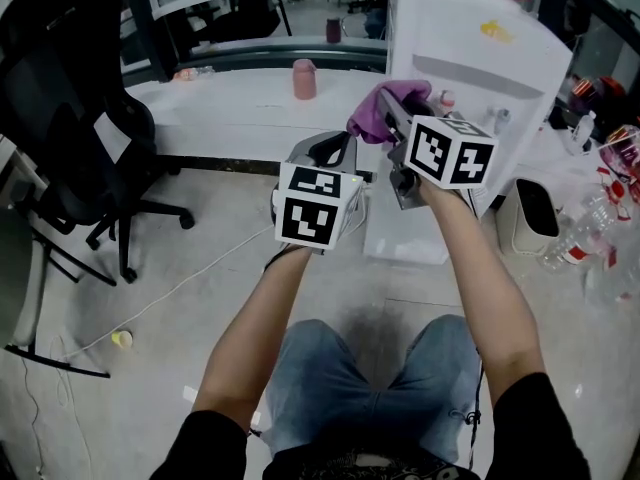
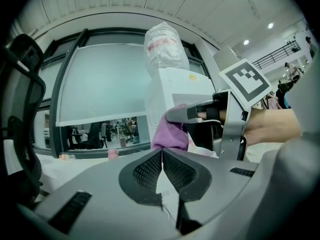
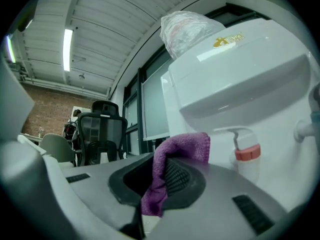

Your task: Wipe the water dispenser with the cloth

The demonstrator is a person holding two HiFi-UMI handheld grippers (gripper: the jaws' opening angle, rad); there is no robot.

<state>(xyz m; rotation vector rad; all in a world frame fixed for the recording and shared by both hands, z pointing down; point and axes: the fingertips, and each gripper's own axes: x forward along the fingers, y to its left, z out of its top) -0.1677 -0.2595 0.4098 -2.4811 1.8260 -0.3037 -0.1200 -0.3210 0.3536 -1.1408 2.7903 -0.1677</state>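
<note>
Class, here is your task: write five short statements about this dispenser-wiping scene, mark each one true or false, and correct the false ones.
1. The right hand-held gripper is shut on the purple cloth. True.
2. The left hand-held gripper holds a second cloth. False: its jaws are together with nothing between them.
3. The water dispenser is black. False: it is white, with a red tap.
4. A pink cup stands on the white counter beyond the grippers. True.
5. The black office chair stands on the person's right. False: it is on the person's left.
</note>
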